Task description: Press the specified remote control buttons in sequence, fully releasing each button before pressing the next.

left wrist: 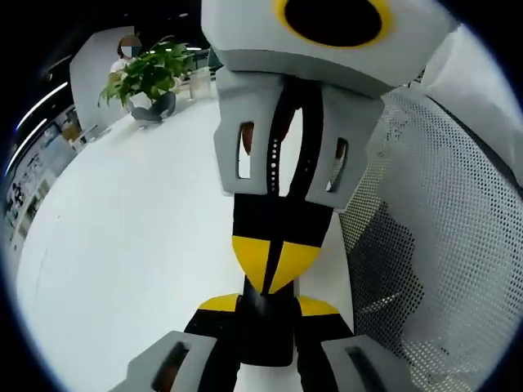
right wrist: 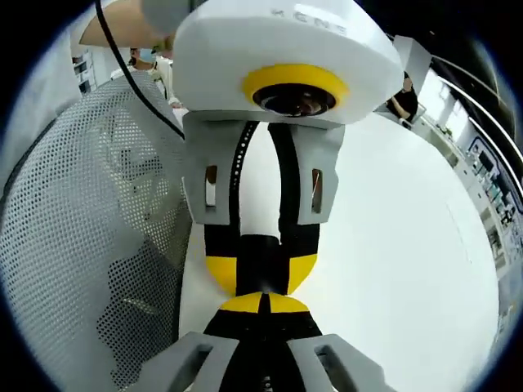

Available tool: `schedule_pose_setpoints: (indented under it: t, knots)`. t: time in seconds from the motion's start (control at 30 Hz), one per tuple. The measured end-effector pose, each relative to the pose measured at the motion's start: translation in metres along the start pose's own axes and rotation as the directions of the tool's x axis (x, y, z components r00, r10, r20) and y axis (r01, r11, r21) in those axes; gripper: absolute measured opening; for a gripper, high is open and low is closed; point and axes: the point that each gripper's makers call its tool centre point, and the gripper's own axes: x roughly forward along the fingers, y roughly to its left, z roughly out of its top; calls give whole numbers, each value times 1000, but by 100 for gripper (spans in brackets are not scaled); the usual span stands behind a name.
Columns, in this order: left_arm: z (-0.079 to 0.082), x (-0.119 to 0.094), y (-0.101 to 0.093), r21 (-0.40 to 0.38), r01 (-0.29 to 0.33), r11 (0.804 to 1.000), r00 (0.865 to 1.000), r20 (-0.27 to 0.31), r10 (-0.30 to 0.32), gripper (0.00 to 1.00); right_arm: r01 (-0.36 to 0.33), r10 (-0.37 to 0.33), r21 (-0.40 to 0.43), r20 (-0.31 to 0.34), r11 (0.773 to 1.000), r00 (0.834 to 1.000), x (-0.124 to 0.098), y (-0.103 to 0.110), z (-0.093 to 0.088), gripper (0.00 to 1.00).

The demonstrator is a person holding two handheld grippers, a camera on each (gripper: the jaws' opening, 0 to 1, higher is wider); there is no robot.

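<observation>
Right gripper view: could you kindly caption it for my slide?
Two shut grippers, right and left, meet tip to tip above a white table.

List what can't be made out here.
1. Left gripper view: the black object between the left gripper's jaws is seen end-on. The right gripper covers its front, so no buttons can be read.
2. Right gripper view: the mesh panel is cut off by the picture's edge.

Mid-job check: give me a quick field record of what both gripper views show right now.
left gripper: jaw state unclear, something dark between its tips
right gripper: tips together, nose to nose with the left gripper
surface: white table
beside the grippers: perforated mesh panel
far end: potted plant
</observation>
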Motion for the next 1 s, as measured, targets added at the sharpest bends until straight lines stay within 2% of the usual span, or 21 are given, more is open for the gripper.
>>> schedule_pose_setpoints:
  t: [0.1, 0.17, 0.3, 0.43, 0.57, 0.73, 0.9, 1.0]
  knots:
    - [0, 0, 0, -3, -4, 1000, 1000, 3, 4, 22, -30, 26, 88, 50, 996, 998, -2, 4, 1, 2]
    - [0, 0, 0, -5, -6, 1000, 1000, 3, 6, 22, -31, 25, 104, 61, 994, 998, -5, 7, -2, 7]
    - [1, 1, -1, -8, -15, 1000, 1000, -12, 15, 22, 8, -12, 110, 36, 994, 999, -12, 4, -17, 16]
    - [1, 0, -1, -27, -33, 999, 999, -6, 33, 23, 37, -39, 180, 9, 983, 999, -17, -2, -28, 22]
    - [1, 1, -1, -45, -49, 998, 999, 4, 49, 23, 60, -56, 172, -31, 983, 998, -16, -4, -42, 24]
    - [2, 2, -1, -90, -88, 992, 996, 1, 89, 23, 82, -77, 189, -33, 979, 996, -16, -5, -45, 25]
    - [3, 3, 0, -105, -100, 989, 995, 4, 101, 24, 102, -97, 187, -34, 977, 995, -16, -5, -46, 26]
    - [5, 2, 0, -190, -96, 977, 995, 11, 99, 26, 101, -97, 188, -34, 977, 995, -17, -6, -46, 26]
